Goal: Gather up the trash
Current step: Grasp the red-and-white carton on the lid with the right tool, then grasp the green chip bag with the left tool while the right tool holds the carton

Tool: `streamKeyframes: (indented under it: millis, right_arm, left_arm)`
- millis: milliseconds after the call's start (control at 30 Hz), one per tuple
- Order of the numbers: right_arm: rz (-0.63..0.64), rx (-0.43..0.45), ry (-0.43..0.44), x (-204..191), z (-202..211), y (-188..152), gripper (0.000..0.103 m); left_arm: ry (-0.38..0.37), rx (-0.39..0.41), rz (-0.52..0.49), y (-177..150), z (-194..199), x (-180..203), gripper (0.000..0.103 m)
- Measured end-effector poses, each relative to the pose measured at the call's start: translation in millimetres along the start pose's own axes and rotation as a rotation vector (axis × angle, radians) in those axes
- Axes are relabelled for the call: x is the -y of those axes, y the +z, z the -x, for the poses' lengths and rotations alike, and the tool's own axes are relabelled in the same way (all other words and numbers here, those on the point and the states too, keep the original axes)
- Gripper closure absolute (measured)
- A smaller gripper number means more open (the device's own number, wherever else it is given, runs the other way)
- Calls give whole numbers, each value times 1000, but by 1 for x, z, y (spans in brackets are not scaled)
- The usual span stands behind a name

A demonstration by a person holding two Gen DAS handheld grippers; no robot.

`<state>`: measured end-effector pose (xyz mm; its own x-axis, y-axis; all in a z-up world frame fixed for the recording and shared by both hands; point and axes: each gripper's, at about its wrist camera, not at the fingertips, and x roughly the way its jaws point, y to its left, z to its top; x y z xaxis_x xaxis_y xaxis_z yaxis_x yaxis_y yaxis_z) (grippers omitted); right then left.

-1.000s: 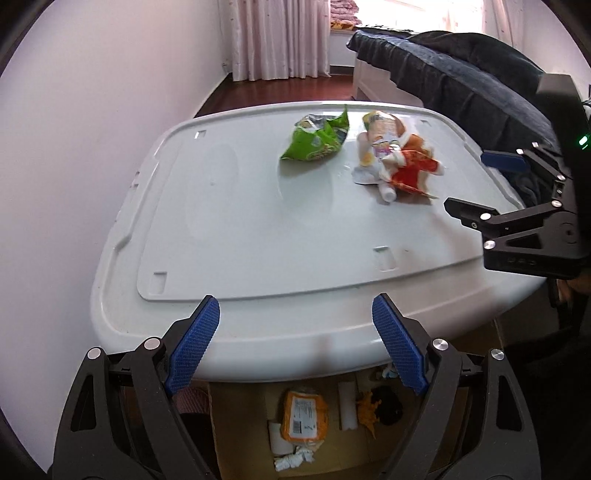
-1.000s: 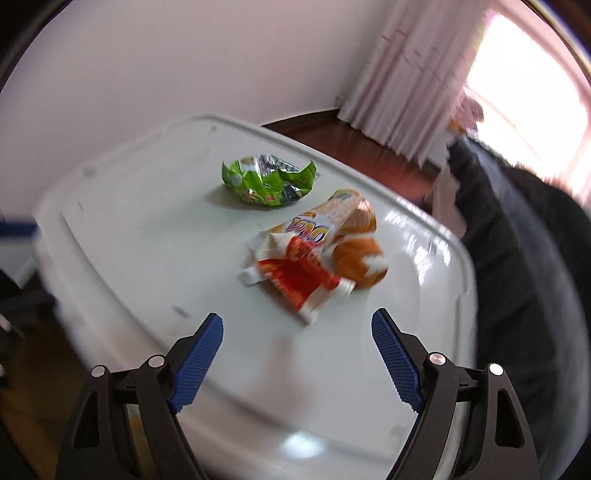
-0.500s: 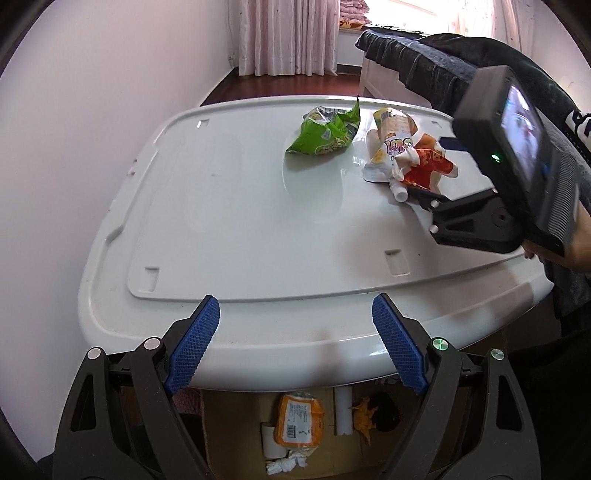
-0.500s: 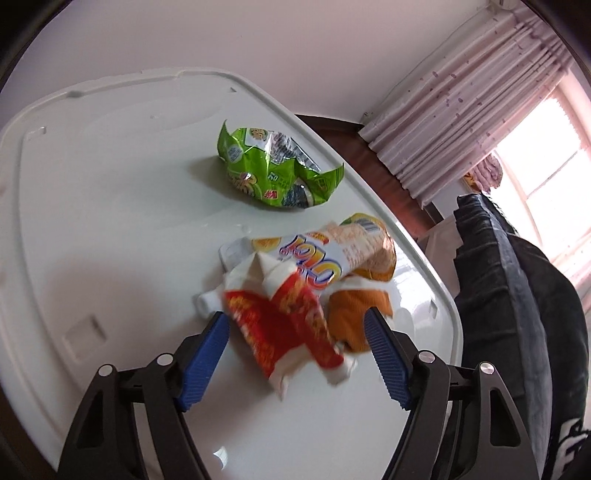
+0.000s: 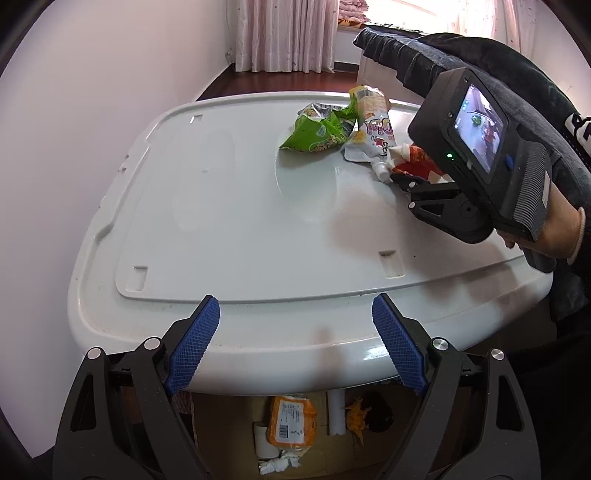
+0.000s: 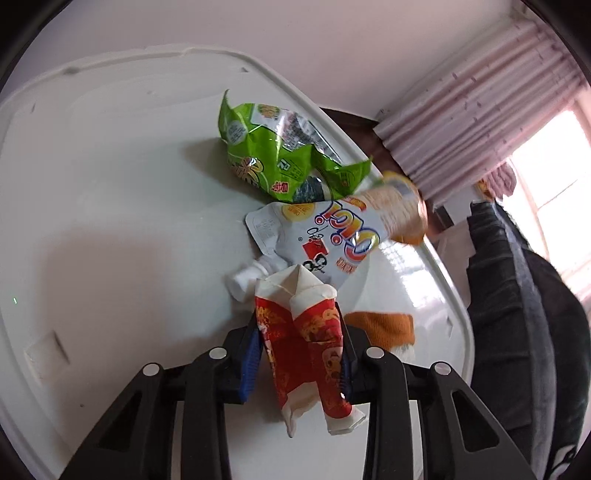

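On the white plastic lid (image 5: 236, 221) lie a green snack bag (image 5: 317, 131), a white spouted drink pouch (image 5: 373, 133) and a crumpled red and white wrapper (image 5: 415, 166). In the right wrist view my right gripper (image 6: 299, 354) is shut on the red wrapper (image 6: 306, 354), with the pouch (image 6: 332, 236), the green bag (image 6: 277, 155) and an orange scrap (image 6: 380, 326) just beyond. My left gripper (image 5: 295, 347) is open and empty at the lid's near edge.
Below the lid's near edge a cardboard box (image 5: 221, 435) holds an orange packet (image 5: 291, 421) and other scraps. A dark blanket (image 5: 443, 55) lies over furniture at the right. A white wall (image 5: 74, 110) is at the left, curtains (image 5: 288, 33) behind.
My right gripper moved forward onto the trash pile and closed on the red wrapper. My left gripper stayed open at the near edge and shifted slightly closer.
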<state>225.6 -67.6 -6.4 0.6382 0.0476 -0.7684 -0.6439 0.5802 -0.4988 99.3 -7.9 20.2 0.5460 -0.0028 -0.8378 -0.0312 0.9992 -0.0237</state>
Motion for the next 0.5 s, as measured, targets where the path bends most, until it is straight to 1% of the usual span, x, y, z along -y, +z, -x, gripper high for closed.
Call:
streamKeyframes:
  millis: [67, 167, 200, 300, 400, 500]
  right_arm:
    - [-56, -2, 24, 5, 6, -3, 70]
    - [-202, -6, 98, 22, 20, -10, 70]
    - [-301, -13, 149, 33, 27, -16, 70]
    - [-495, -33, 242, 50, 41, -33, 70]
    - [-660, -44, 308, 60, 59, -50, 70]
    - [-828, -55, 351, 62, 78, -72, 70]
  left_arm:
    - [-4, 4, 6, -1, 2, 0, 20]
    - [-7, 1, 17, -1, 2, -2, 20]
    - [-12, 1, 23, -1, 2, -3, 20]
    - [-26, -8, 39, -3, 1, -4, 20]
    - [-20, -3, 31, -5, 3, -3, 20]
    - [-13, 1, 10, -6, 2, 0, 20]
